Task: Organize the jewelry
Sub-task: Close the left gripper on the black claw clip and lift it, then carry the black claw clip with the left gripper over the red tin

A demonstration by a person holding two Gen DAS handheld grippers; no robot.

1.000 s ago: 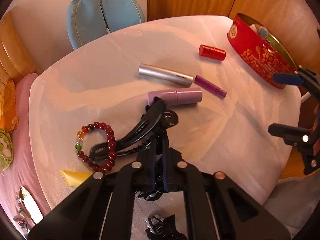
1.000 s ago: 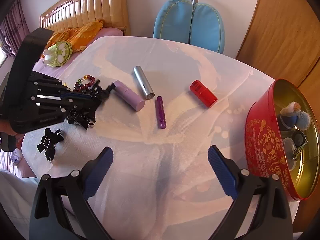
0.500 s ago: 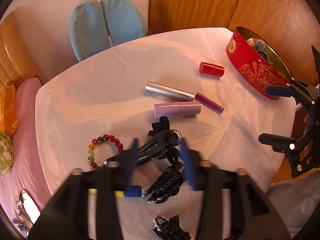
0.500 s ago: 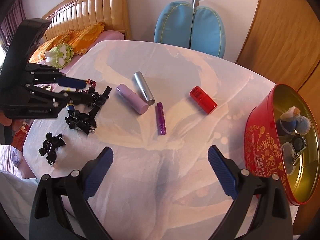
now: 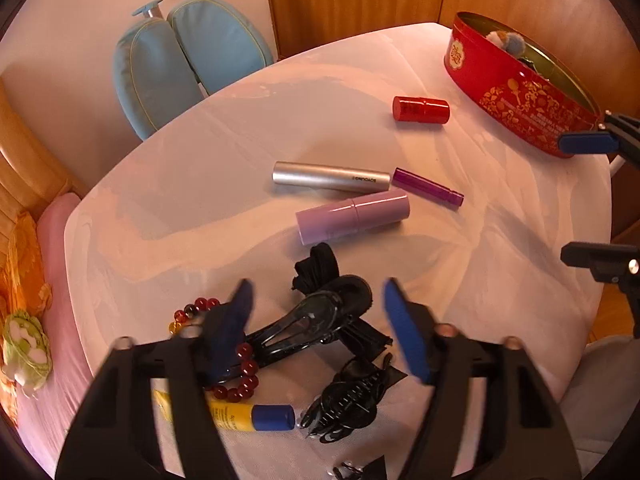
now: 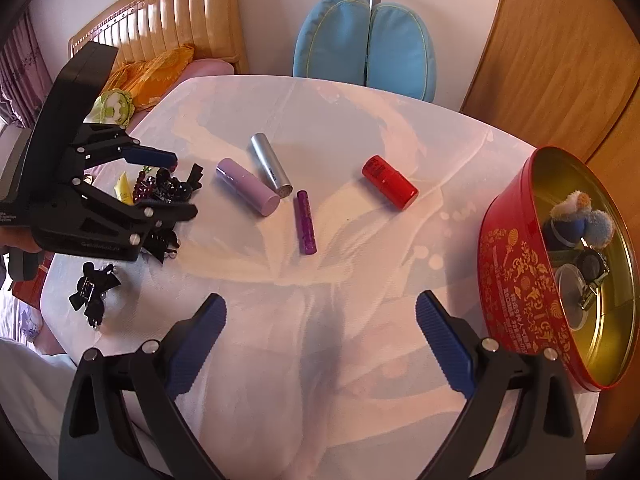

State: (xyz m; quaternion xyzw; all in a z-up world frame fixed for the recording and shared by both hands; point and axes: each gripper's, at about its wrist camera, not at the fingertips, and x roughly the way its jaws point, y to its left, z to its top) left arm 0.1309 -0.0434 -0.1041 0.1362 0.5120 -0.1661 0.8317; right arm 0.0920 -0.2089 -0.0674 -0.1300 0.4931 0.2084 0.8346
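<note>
My left gripper (image 5: 320, 328) hovers over a pile of hair things at the table's near left, and its jaws are closing. A long black hair clip (image 5: 308, 326) lies between the blue pads, which do not touch it. A red bead bracelet (image 5: 242, 366) sits partly under the left finger (image 5: 234, 320). A black claw clip (image 5: 348, 400) and a black hair tie (image 5: 320, 264) lie close by. The right wrist view shows the left gripper (image 6: 172, 184) over the same pile. My right gripper (image 6: 320, 344) stands open above bare tablecloth, holding nothing.
A red oval tin (image 6: 500, 248) at the right table edge holds plush balls and a watch. A lilac tube (image 5: 352, 216), silver tube (image 5: 332, 178), purple stick (image 5: 428, 192) and red tube (image 5: 420, 109) lie mid-table. A yellow tube (image 5: 236, 416) and another black clip (image 6: 94, 288) lie near the front left edge.
The left gripper, shut on the long black clip a second ago, opened wide and left it on the table; its jaws are now narrower around it. The right gripper stayed put.
</note>
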